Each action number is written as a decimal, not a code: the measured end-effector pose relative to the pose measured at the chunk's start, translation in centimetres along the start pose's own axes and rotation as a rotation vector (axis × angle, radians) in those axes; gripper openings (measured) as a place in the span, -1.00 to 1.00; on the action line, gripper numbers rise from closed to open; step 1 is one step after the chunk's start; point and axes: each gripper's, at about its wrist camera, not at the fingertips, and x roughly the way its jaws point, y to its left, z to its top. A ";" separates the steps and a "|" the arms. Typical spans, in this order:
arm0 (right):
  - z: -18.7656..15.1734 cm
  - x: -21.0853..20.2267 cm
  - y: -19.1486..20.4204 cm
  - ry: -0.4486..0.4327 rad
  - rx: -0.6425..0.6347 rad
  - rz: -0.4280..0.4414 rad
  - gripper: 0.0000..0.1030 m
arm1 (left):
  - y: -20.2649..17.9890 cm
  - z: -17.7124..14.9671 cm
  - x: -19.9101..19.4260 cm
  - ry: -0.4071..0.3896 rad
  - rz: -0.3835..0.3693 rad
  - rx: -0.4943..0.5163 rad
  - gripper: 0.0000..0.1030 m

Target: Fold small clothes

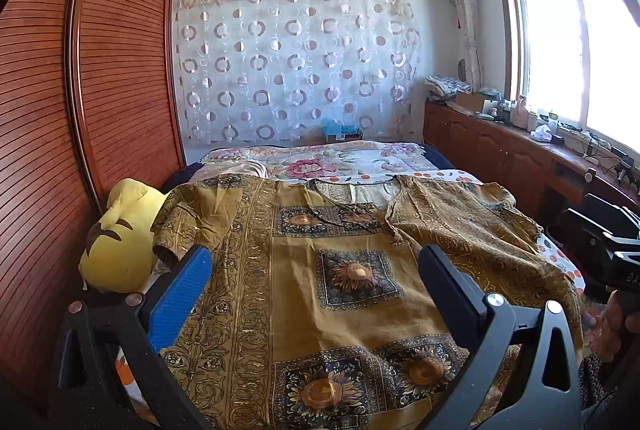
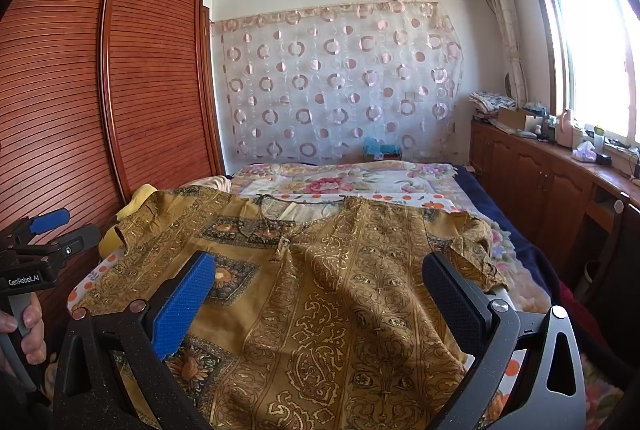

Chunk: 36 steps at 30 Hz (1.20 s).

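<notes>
A mustard-gold patterned shirt [image 1: 340, 270] with sunflower squares lies spread front-up on the bed, neckline away from me, short sleeves out to each side. It also shows in the right wrist view [image 2: 340, 290]. My left gripper [image 1: 316, 262] is open above the shirt's lower left half, holding nothing. My right gripper [image 2: 320, 270] is open above the shirt's lower right half, holding nothing. The right gripper's body shows at the right edge of the left wrist view [image 1: 604, 246]; the left gripper's body shows at the left edge of the right wrist view [image 2: 40, 250].
The bed [image 1: 340, 162] carries a floral quilt. A yellow plush toy [image 1: 120, 242] lies at the shirt's left sleeve, against the wooden wardrobe [image 1: 80, 90]. A low wooden cabinet [image 1: 500, 146] with clutter runs under the window on the right.
</notes>
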 end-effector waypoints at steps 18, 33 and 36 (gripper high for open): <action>0.0 0.0 0.0 -0.002 0.001 -0.005 1.00 | -0.4 0.7 -0.8 -0.005 0.001 0.004 1.00; -0.1 0.0 0.2 0.000 0.001 -0.005 1.00 | -0.5 0.6 -0.8 -0.008 0.002 0.005 1.00; -0.1 -0.1 0.2 0.000 0.001 -0.005 1.00 | -0.6 0.7 -0.9 -0.009 0.002 0.006 1.00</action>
